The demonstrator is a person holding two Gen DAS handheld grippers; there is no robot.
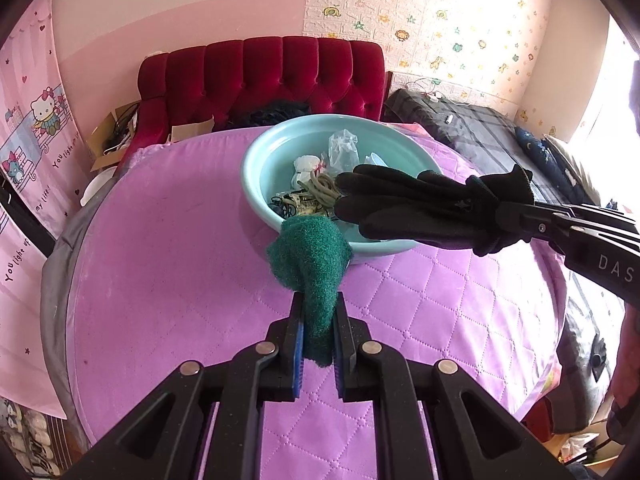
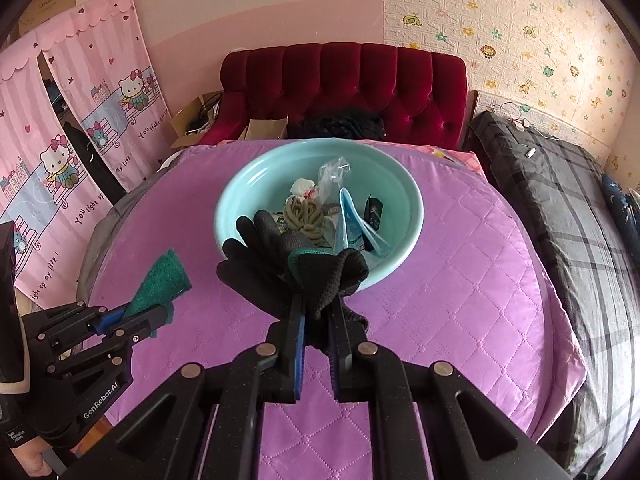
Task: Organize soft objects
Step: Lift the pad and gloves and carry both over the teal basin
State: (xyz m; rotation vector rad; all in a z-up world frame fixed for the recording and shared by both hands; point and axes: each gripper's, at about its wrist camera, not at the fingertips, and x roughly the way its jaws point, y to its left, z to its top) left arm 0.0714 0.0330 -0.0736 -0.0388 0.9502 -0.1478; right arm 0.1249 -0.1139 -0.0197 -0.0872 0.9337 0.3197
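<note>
The quilted purple desk (image 1: 160, 280) lies bare left of and in front of the teal basin (image 2: 404, 200), which sits toward its far edge. The basin's small tangled contents are hard to identify. The left claw (image 1: 318, 300) pinches a green scouring pad (image 1: 312, 264) near the basin's rim; the right claw (image 2: 318, 300) pinches a black glove (image 2: 276, 264), fingers over the basin.

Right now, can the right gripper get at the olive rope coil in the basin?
Probably not: the right gripper is shut on the black glove, which hangs between it and the rope coil in the basin. Nothing covers the coil otherwise.
</note>
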